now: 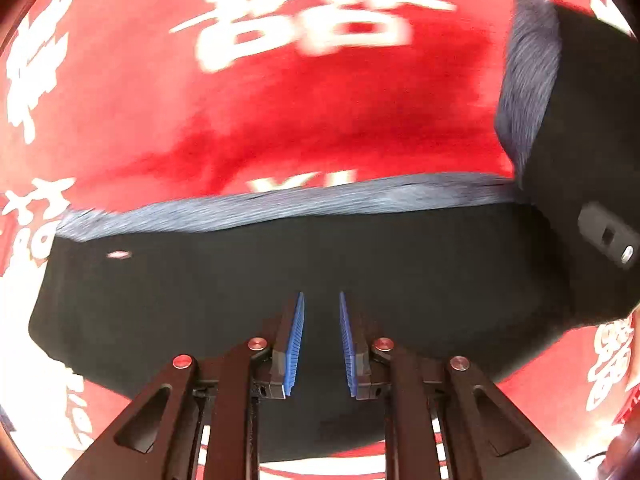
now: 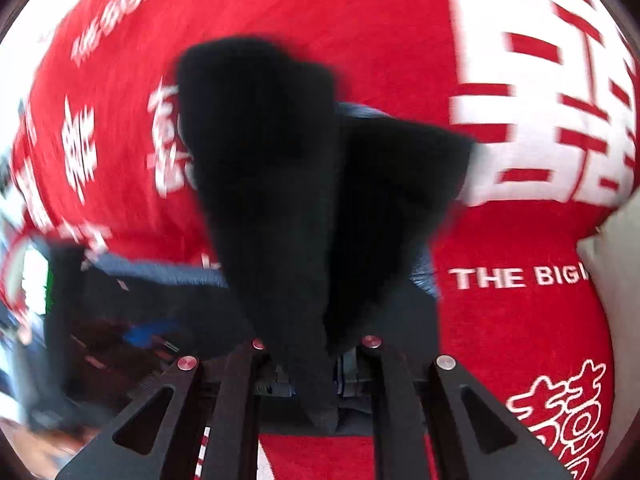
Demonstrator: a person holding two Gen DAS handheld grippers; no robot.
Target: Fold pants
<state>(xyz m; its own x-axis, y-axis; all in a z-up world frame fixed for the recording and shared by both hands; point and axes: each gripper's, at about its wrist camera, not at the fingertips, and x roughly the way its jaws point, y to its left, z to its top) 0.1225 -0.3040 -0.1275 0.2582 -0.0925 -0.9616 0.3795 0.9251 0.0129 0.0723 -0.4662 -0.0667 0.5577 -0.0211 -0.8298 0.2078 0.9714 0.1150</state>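
Two fisheye views look down along hand-held grippers onto a red cloth (image 1: 320,120) printed with large white characters and lettering, which covers the whole surface beneath.

In the left wrist view, a pair of black pants (image 1: 248,300) lies across the red cloth, spread in a wide band from left to right. A blue-grey ribbed edge (image 1: 280,204) runs along its far side. At the right, part of the pants is raised and hangs in the air, and a piece of the other gripper (image 1: 608,236) shows against it. The left gripper (image 1: 322,312) hangs over the black fabric, pointing steeply down. Its two blue pads (image 1: 294,344) stand slightly apart with a narrow gap between them, and nothing is caught in that gap.

In the right wrist view, the right gripper (image 2: 316,360) is clamped on a bunch of the pants (image 2: 280,200). The fabric rises from between its fingers in two dark folds and hides the pads. The picture is blurred. The lower left corner holds dark shapes too smeared to make out.
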